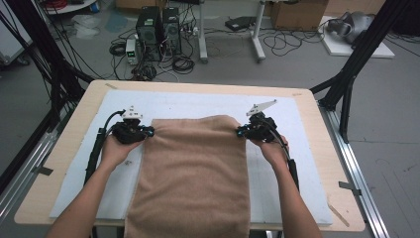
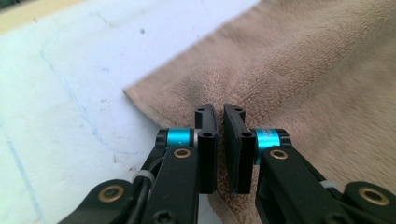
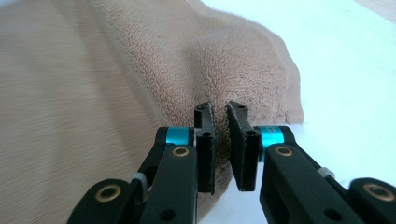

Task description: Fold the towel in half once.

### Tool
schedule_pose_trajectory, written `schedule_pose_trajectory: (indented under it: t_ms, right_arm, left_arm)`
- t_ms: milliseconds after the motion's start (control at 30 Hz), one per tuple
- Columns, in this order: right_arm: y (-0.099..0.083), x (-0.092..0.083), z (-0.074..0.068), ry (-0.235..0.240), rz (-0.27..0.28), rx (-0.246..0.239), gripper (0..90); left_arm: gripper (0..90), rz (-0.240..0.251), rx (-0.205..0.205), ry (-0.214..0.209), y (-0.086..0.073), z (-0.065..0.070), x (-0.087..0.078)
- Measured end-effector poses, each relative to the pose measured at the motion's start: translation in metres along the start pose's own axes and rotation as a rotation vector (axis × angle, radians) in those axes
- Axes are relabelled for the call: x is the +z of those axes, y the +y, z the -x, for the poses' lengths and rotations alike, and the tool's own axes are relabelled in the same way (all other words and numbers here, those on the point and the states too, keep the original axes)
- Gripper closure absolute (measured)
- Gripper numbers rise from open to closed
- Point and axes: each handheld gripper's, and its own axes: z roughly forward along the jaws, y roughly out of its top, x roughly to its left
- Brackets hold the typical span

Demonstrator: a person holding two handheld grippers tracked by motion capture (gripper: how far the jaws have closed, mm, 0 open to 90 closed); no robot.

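Note:
A tan towel [image 1: 195, 173] lies lengthwise on the white mat [image 1: 277, 106], its near end hanging over the table's front edge. My left gripper [image 1: 147, 132] pinches the towel's left edge near the far corner; in the left gripper view the towel [image 2: 299, 70] puckers between the two black pads of the left gripper [image 2: 220, 116]. On the opposite side my right gripper [image 1: 241, 132] is shut on the right edge. The right gripper view has a fold of towel [image 3: 140, 84] squeezed between the pads of the right gripper [image 3: 220, 112].
The wooden table [image 1: 64, 148] carries the white mat under the towel. Black frame posts [image 1: 346, 84] stand at both back corners. On the floor behind are computer towers [image 1: 158, 32], cables and a cardboard box [image 1: 297, 15].

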Motion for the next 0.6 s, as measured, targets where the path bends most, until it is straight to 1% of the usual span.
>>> schedule_pose_trajectory:
  t_ms: [67, 133, 167, 233, 300, 333, 367, 433, 467, 500, 533, 600]
  right_arm:
    - [-0.003, -0.009, -0.009, 0.032, 0.004, -0.01, 80.6]
    - [-0.008, -0.016, -0.022, 0.039, 0.009, -0.042, 80.5]
    - [-0.012, -0.019, -0.027, 0.045, 0.002, -0.056, 80.4]
    - [-0.019, -0.023, -0.038, 0.054, -0.005, -0.061, 80.3]
    - [-0.028, -0.025, -0.047, 0.056, -0.013, -0.072, 80.2]
    - [-0.033, -0.026, -0.051, 0.061, -0.016, -0.074, 80.2]
    - [-0.037, -0.026, -0.055, 0.067, -0.016, -0.07, 80.1]
    - [-0.046, -0.025, -0.062, 0.073, -0.019, -0.074, 79.9]
    - [-0.051, -0.025, -0.066, 0.076, -0.024, -0.073, 79.9]
    - [-0.056, -0.023, -0.069, 0.08, -0.031, -0.076, 79.9]
    - [-0.06, -0.022, -0.071, 0.081, -0.039, -0.079, 79.9]
    - [-0.069, -0.021, -0.074, 0.091, -0.045, -0.069, 79.4]
  left_arm:
    - [83.3, 0.026, 0.012, -0.007, -0.004, 0.006, -0.012]
    - [83.3, 0.051, 0.03, -0.017, -0.011, 0.015, -0.022]
    - [83.3, 0.056, 0.043, -0.024, -0.015, 0.019, -0.026]
    - [83.0, 0.053, 0.077, -0.02, -0.023, 0.031, -0.033]
    - [83.0, 0.051, 0.102, -0.029, -0.032, 0.042, -0.039]
    - [82.9, 0.052, 0.112, -0.024, -0.037, 0.046, -0.041]
    - [82.7, 0.047, 0.112, -0.029, -0.041, 0.049, -0.043]
    - [82.4, 0.055, 0.108, -0.035, -0.052, 0.055, -0.046]
    - [82.2, 0.041, 0.109, -0.04, -0.057, 0.057, -0.047]
    - [81.8, 0.038, 0.115, -0.038, -0.062, 0.06, -0.047]
    - [81.6, 0.042, 0.108, -0.044, -0.068, 0.062, -0.048]
    - [80.3, 0.019, 0.103, -0.057, -0.077, 0.063, -0.046]
